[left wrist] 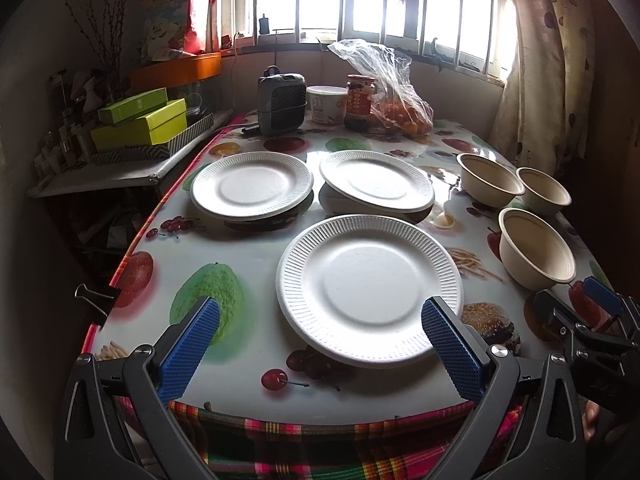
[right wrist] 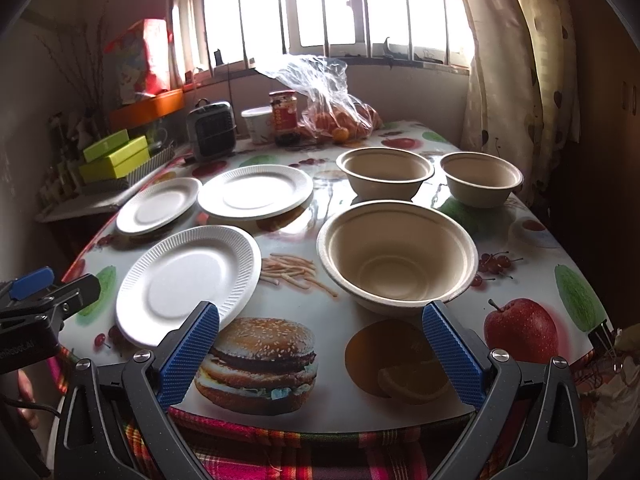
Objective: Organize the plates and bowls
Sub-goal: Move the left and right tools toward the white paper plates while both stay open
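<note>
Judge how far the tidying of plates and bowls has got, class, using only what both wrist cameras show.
Done: nothing visibly; the three white paper plates lie apart and the three tan bowls stand separately, none stacked. In hand: nothing; the left gripper hangs open over the nearest plate, the right gripper open before the nearest bowl. Left: gathering plates and bowls.
</note>
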Available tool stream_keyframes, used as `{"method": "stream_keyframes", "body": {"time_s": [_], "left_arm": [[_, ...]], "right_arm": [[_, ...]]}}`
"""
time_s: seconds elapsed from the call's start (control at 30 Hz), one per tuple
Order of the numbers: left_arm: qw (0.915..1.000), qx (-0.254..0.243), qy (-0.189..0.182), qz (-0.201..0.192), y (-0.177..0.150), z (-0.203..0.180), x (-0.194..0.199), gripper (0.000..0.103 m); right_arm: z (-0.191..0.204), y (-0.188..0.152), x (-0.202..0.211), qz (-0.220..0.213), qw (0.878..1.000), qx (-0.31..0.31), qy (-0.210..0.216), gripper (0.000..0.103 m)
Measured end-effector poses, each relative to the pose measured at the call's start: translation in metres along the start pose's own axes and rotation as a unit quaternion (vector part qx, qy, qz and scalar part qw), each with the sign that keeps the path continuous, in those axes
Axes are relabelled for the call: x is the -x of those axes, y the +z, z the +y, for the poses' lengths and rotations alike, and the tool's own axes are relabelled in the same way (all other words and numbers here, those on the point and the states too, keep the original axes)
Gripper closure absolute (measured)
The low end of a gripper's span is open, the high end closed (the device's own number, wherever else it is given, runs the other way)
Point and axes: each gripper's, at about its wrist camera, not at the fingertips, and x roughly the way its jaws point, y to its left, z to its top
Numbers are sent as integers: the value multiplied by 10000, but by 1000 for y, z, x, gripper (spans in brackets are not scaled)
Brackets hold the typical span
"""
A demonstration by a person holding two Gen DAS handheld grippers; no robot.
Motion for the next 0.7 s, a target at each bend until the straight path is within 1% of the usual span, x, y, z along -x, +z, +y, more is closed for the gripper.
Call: {"method": "stream_keyframes", "body": {"time_s": [0.47,0.7], "left_arm": [[9998,-171,-25,83,17,-18,-13,2],[9998,-189,-51,107,20,-20,-17,2]], "right_arm": [[-12,11,-7,-5,9999,-104,-89,0],[-16,15,-11,13,9998,-156,-85,0]]}}
